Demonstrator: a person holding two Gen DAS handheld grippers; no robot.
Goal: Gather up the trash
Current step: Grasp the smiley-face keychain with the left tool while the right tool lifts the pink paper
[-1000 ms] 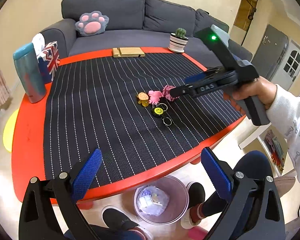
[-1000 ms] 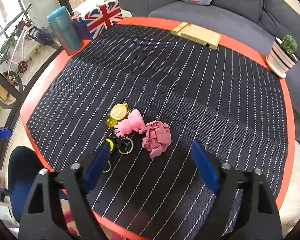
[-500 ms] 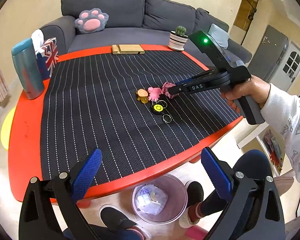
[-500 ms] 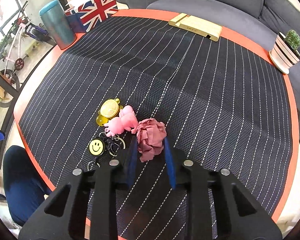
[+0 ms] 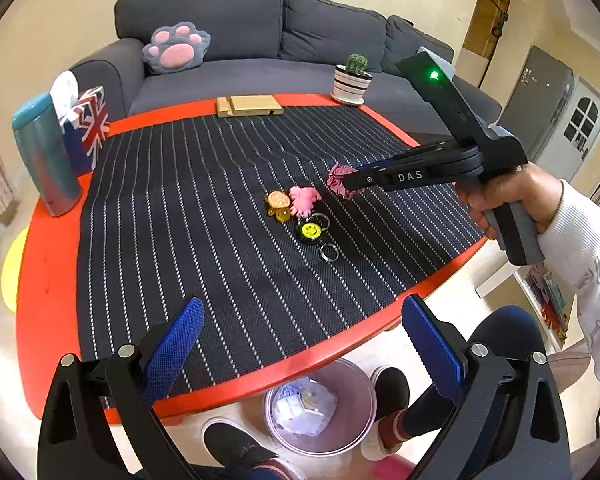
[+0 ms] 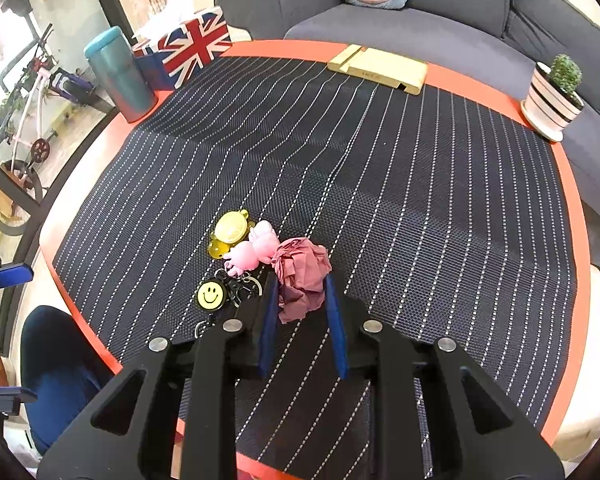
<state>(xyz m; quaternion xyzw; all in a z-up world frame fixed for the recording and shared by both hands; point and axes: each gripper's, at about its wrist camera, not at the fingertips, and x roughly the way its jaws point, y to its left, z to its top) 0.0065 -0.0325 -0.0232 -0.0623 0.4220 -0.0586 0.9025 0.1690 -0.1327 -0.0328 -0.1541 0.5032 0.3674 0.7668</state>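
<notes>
A crumpled pink paper ball (image 6: 302,276) is pinched between the blue pads of my right gripper (image 6: 302,296), a little above the striped mat. In the left wrist view the same paper ball (image 5: 339,179) sits at the tip of the right gripper (image 5: 350,186), lifted off the mat. My left gripper (image 5: 300,344) is open and empty, held over the table's near edge. A clear trash bin (image 5: 320,408) with white scraps in it stands on the floor under that edge.
A keychain bunch lies on the mat: yellow turtle (image 6: 232,228), pink toy (image 6: 256,250), smiley badge (image 6: 211,295). A teal tumbler (image 5: 44,156), flag tissue box (image 5: 88,128), wooden stand (image 5: 248,105) and potted cactus (image 5: 352,80) line the red table's (image 5: 48,280) edges.
My right gripper came down around the pink paper ball, shut on it, and has lifted it slightly away from the keychains. My left gripper stayed open and hardly moved.
</notes>
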